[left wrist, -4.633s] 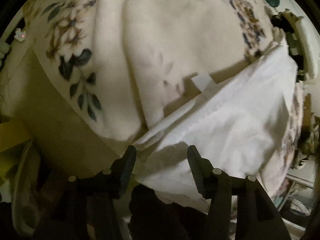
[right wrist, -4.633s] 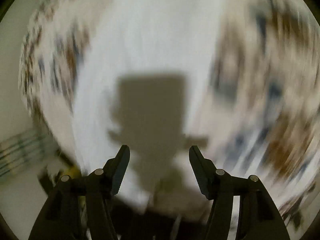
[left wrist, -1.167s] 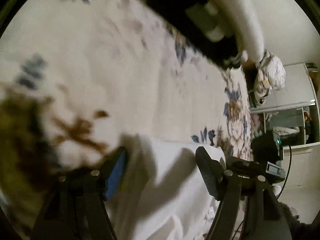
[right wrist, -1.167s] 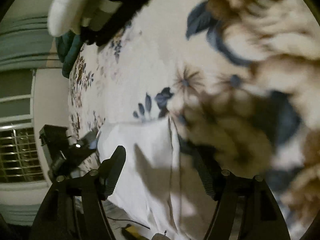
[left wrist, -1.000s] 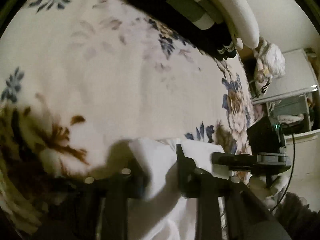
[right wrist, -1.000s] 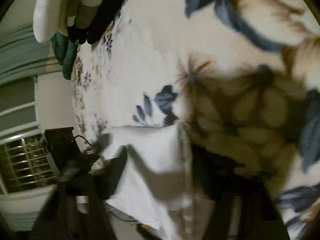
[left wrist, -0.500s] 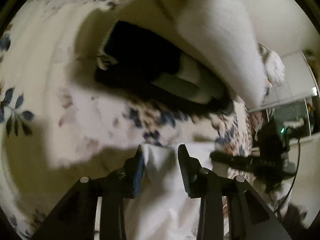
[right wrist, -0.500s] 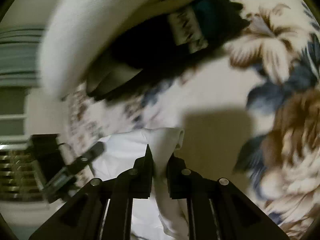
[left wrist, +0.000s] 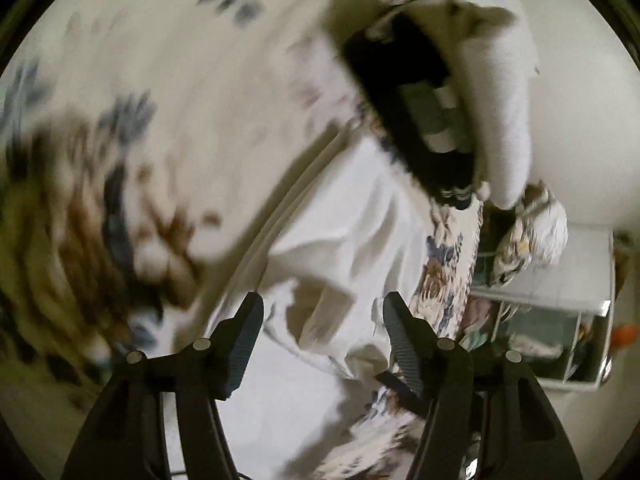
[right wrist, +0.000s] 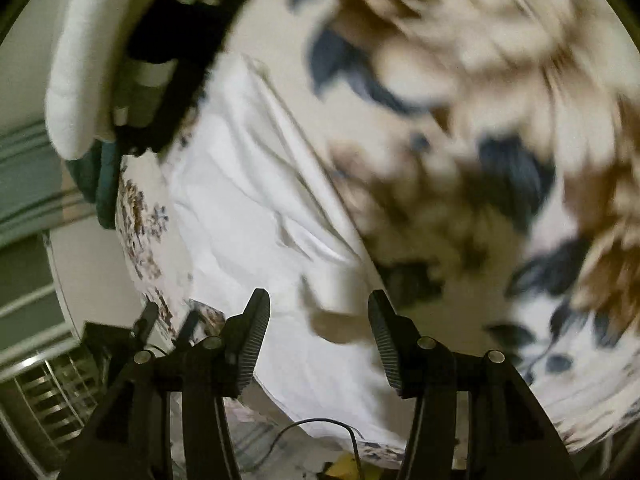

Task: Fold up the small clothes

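Observation:
A white garment (left wrist: 352, 220) lies folded over on a floral blanket (left wrist: 168, 92), with a loose flap just ahead of my left gripper (left wrist: 320, 320). The left gripper is open and empty, a little above the cloth. In the right wrist view the same white garment (right wrist: 248, 208) lies on the blanket (right wrist: 500, 140). My right gripper (right wrist: 318, 320) is open and empty over the garment's folded corner. Both views are blurred by motion.
A black and grey striped garment (left wrist: 412, 92) lies under a white pillow (left wrist: 504, 92) at the far end of the bed; both also show in the right wrist view (right wrist: 80, 64). A white shelf unit (left wrist: 560, 312) stands beyond the bed's right side.
Both grippers were shut on the garment's corners half a second ago. Now both are open, the cloth lies folded on the blanket, and both grippers have pulled back.

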